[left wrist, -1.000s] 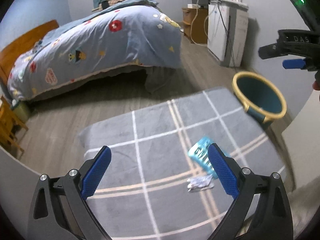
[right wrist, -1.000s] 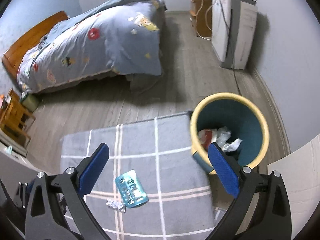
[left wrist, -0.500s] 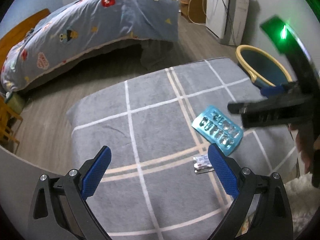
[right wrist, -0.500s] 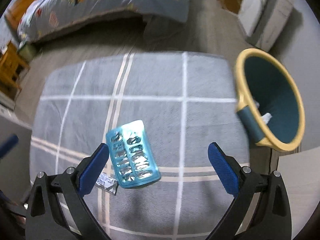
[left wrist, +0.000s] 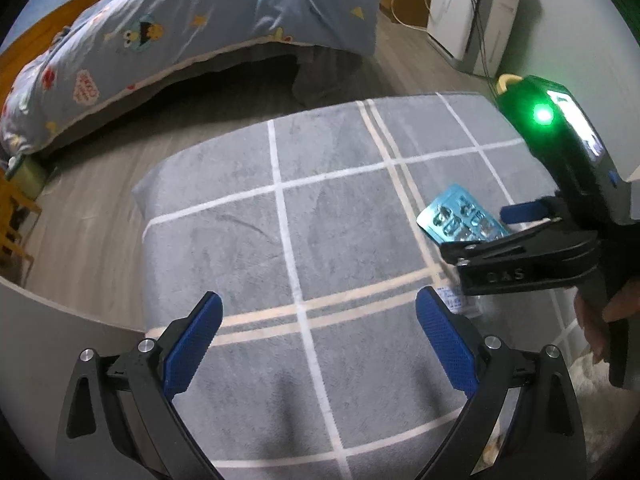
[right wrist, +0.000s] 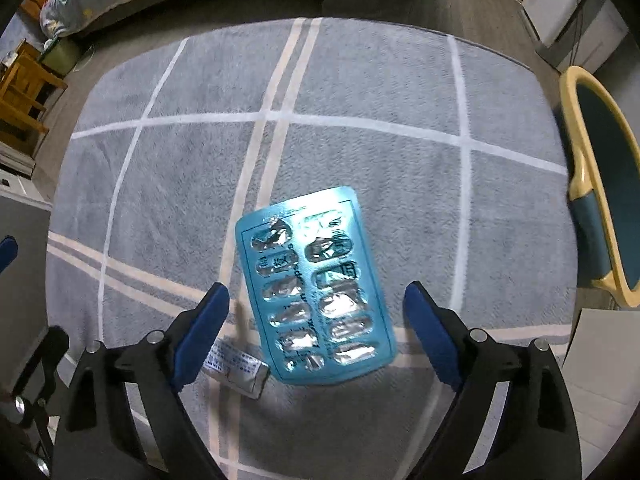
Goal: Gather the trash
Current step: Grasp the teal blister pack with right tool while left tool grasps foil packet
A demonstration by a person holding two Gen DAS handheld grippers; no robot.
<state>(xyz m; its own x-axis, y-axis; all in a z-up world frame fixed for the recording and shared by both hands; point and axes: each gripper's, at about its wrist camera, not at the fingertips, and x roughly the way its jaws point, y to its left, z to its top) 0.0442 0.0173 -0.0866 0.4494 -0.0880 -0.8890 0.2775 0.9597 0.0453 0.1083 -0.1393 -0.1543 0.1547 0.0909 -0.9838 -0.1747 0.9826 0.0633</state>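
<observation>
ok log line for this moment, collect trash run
phase: approach | right gripper: open above blister pack on rug | left gripper: open, empty | bin: right of rug

Both grippers have black frames with silver screws and blue textured pads (left wrist: 192, 344). The right gripper (left wrist: 516, 216) carries a green light and embossed lettering.

A grey plaid rug with white and beige stripes (left wrist: 340, 248) covers grey wood-plank flooring (left wrist: 104, 184). Beyond it stands a bed under a blue cartoon-print duvet (left wrist: 224, 16), with a white appliance (left wrist: 472, 12) against the pale wall.
</observation>
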